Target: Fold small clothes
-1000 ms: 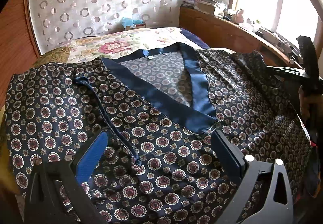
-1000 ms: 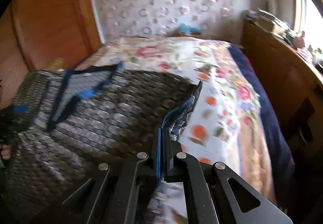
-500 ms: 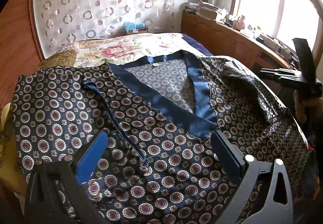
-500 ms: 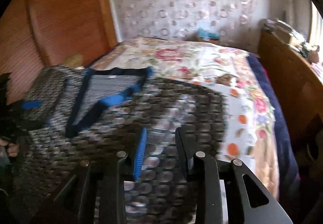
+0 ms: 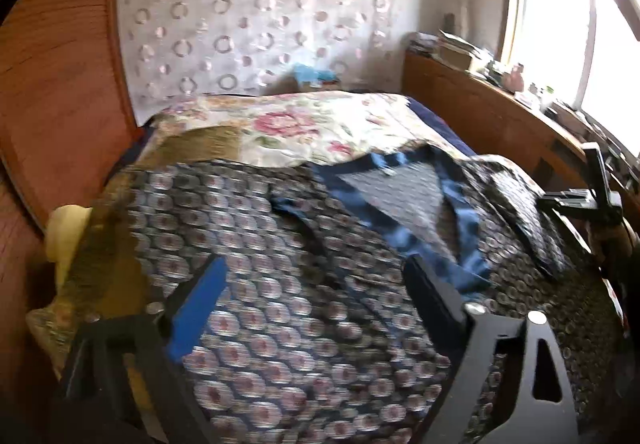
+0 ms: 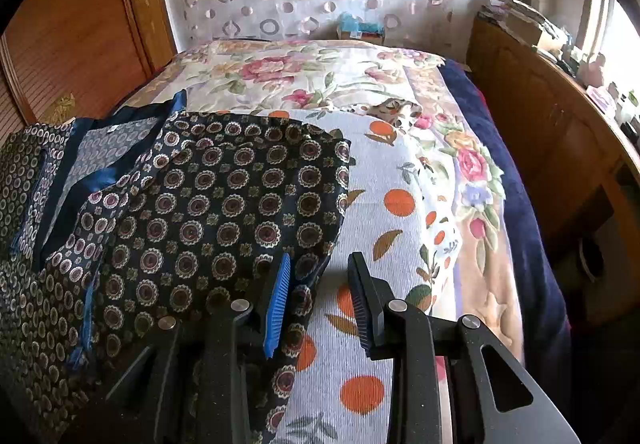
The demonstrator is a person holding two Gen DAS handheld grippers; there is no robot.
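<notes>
My closing left claw (image 5: 316, 292) and half-open right claw (image 6: 318, 284) held nothing above the silky navy medallion-print garment (image 6: 224, 204) on the floral quilted bed (image 6: 400, 180).

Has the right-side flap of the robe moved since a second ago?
Yes. The robe's right flap now lies folded leftward onto the robe, clear of the orange-print sheet it covered; right gripper has let go.

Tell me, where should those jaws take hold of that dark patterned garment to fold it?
Probably at the patterned garment's loose right edge, where a flap already lies folded over on the floral bedspread. Come from the bedspread side, low, so one jaw slips under the thin hem.
</notes>
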